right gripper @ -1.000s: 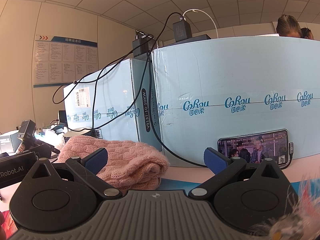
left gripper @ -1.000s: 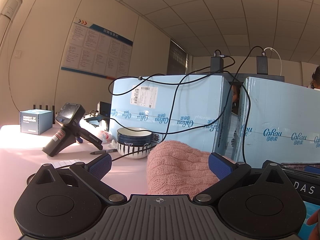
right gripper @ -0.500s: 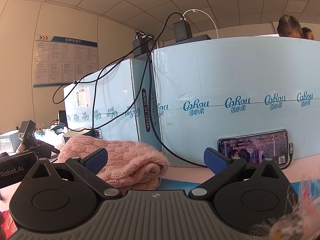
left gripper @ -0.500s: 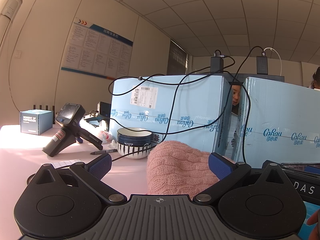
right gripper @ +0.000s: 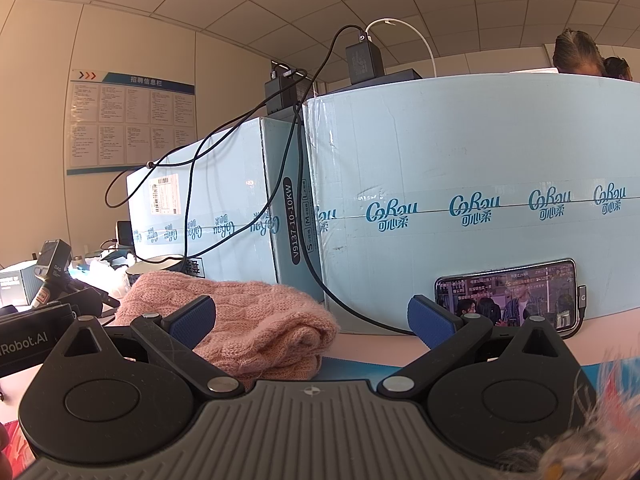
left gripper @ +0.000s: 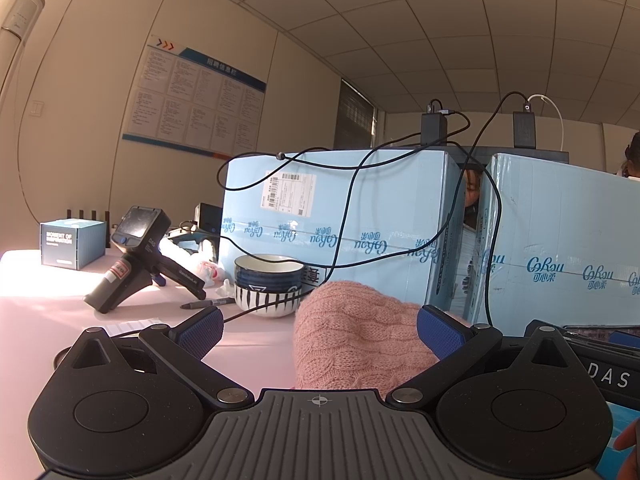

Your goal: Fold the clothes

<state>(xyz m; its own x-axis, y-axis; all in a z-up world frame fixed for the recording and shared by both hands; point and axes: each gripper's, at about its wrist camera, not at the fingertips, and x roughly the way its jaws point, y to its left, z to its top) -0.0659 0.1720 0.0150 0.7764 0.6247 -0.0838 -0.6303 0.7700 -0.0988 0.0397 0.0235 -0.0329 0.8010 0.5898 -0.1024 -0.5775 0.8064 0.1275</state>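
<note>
We see the pink knit sweater folded in a bundle on the pink table, in front of the light-blue boxes. Our left gripper sits w/ jaws spread wide; sweater lies btwn its blue pads but nothing is clamped. Our right gripper is likewise wide open, holding nothing; sweater lies by its left pad. Behind the sweater: a striped bowl, a marker, a spare handheld gripper. A phone leans against the right box, screen lit.
</note>
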